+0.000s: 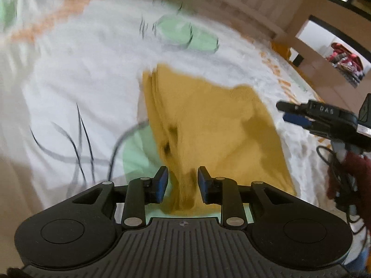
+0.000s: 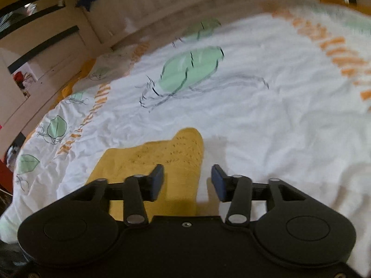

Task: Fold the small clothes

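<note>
A mustard-yellow small garment (image 1: 208,120) lies partly folded on the white printed bedsheet (image 1: 69,74). Its near end bunches up between the blue pads of my left gripper (image 1: 183,183), whose jaws stand a little apart and do not press on the cloth. In the right wrist view the garment's knit corner (image 2: 167,155) lies flat under the left finger of my right gripper (image 2: 187,180), which is open with nothing pinched. The right gripper (image 1: 284,111) also shows at the right edge of the left wrist view, just past the garment's right side.
The sheet (image 2: 255,120) carries green leaf prints and orange marks and spreads wide beyond the garment. A wooden bed frame (image 2: 162,20) runs along the far side, with shelves (image 2: 41,37) to the left. A dark red sleeve (image 1: 352,173) and cables hang behind the right gripper.
</note>
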A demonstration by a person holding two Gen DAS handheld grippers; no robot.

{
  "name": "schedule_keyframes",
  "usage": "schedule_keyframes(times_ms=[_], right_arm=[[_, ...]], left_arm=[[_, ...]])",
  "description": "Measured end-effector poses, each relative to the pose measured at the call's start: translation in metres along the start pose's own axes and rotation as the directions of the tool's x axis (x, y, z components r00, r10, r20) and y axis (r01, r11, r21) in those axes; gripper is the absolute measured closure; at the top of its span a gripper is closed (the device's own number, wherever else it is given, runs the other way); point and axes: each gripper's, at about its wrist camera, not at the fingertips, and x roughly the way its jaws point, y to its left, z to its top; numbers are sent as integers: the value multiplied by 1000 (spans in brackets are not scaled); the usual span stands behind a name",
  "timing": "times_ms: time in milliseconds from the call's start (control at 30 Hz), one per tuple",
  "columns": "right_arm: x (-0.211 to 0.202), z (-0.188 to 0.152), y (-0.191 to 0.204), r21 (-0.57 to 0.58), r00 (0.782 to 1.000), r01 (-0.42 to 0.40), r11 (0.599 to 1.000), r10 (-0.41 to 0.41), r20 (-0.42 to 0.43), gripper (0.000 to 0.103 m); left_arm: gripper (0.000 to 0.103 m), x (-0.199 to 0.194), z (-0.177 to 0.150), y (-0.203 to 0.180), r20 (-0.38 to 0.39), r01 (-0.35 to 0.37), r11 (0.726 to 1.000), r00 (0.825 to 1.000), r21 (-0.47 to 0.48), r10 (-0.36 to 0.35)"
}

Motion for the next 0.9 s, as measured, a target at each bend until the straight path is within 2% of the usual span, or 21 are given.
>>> schedule_keyframes(times_ms=[33,100,167,300,500,633,667,767,900], right_arm=[[-4,-2,4,-23,1000,9,1000,-8,16,41],[-8,-5,11,-64,999,30,997,-28,34,41],[-7,-7,17,-105,998,53,993,-49,43,36],[6,-5,25,-139,995,89,986,-82,56,34],[29,1,20,-140,980,194,971,-184,79,31],[51,-9,11,-152,973,228,962,-230,6,31],[56,-14,11,-166,972,231,959,-235,-6,30],[54,-23,16,-206,968,251,946,-250,28,28],[48,-21,20,-219,964,265,939,-265,30,20]], left_arm=[[71,-4,4,-5,32,-17,1000,999,23,16],[57,-10,14,-14,103,-50,997,994,57,44],[51,-6,28,-20,145,-74,995,987,69,63],[48,18,51,-29,171,-114,990,980,83,99],[47,58,67,-24,130,-177,983,977,58,168],[47,76,60,-3,57,-249,968,967,21,248],[44,81,58,2,40,-256,966,966,13,256],[29,83,53,13,37,-264,964,964,-9,264],[28,77,55,12,22,-269,963,963,2,269]])
